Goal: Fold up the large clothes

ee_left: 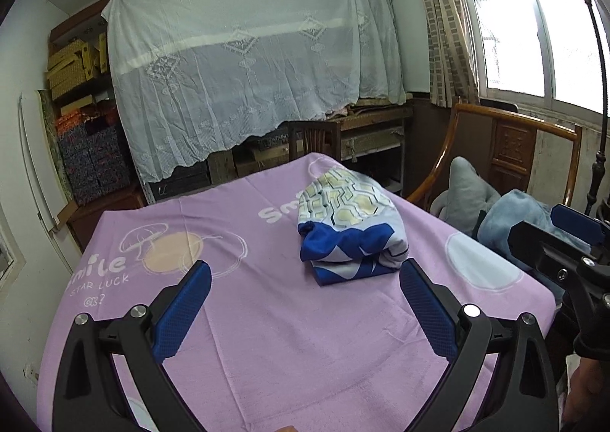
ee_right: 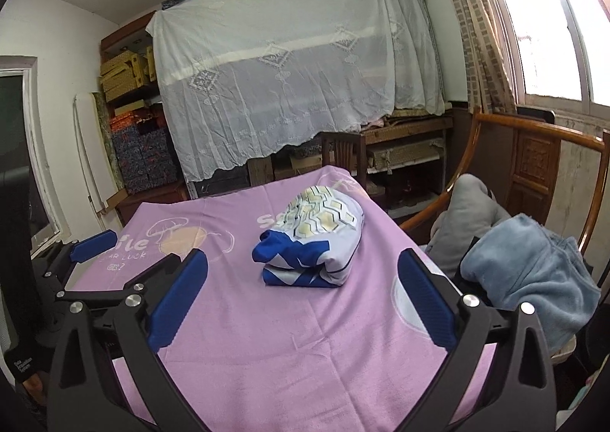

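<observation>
A folded cloth [ee_left: 349, 232] lies as a compact bundle on the far half of the surface [ee_left: 289, 336], a little right of centre. Its top layer shows a pale hexagon print in yellow and grey; its lower layers are blue and white. The folds are stacked and the edges look fairly even, so the folding of this piece appears finished.

Nothing touches the bundle. The left gripper [ee_left: 305, 308] hovers over the near part of the surface, aimed at the bundle, with its blue fingers [ee_left: 183, 312] spread wide and nothing between them. The right gripper [ee_right: 303, 296] is in the same posture: fingers [ee_right: 427, 298] spread wide, empty, held just short of the bundle's near edge. Each gripper shows at the edge of the other's view, so they sit side by side.

The surface is covered with a lilac cloth [ee_right: 305, 355] printed with a mushroom drawing and the word "smile". To the right, a wooden chair [ee_right: 533, 150] holds a heap of soft things, including a light blue blanket [ee_right: 533, 279] and something grey behind it.

Judging from this, the step in hand is the release after the last fold. The next move likely calls for shifting the bundle aside, or reaching right to the chair for another piece. The blanket looks thick and limp, so it would need both grippers pinching its edge well apart to lift and spread it flat.
</observation>
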Demonstrator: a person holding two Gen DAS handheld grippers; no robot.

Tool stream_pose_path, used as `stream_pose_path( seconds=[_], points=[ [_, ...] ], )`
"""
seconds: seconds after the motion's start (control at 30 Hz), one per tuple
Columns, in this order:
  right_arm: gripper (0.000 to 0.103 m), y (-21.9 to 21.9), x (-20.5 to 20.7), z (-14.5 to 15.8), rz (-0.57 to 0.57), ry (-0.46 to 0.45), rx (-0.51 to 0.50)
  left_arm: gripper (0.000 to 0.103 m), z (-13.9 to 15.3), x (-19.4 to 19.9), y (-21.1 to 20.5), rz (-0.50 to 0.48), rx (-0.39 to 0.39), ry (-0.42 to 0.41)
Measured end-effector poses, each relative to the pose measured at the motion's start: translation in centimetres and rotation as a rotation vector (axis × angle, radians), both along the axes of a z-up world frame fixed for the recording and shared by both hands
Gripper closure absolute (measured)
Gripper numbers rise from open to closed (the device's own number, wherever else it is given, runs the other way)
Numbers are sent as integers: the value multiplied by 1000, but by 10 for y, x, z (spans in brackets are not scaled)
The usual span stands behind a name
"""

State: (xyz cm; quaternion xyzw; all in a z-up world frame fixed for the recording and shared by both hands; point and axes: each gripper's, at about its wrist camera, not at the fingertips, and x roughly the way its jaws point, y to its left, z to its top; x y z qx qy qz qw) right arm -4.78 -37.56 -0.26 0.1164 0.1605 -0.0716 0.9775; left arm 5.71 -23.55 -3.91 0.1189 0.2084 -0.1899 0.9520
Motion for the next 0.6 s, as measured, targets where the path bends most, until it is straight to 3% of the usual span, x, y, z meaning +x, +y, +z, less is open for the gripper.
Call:
stream_pose_path(
  seconds=[0.13, 0.3, 0.6],
  points=[
    [5, -13, 25, -19, -15, 49, 39, 4, -13, 26, -8, 16, 22, 39],
    [5, -27, 57, -35, -25, 105, 75, 4, -19, 58, -13, 21, -4, 100],
    [5, -32, 82, -43, -37, 139, 56, 4, -28, 73, -23, 11, -4, 128]
  ],
)
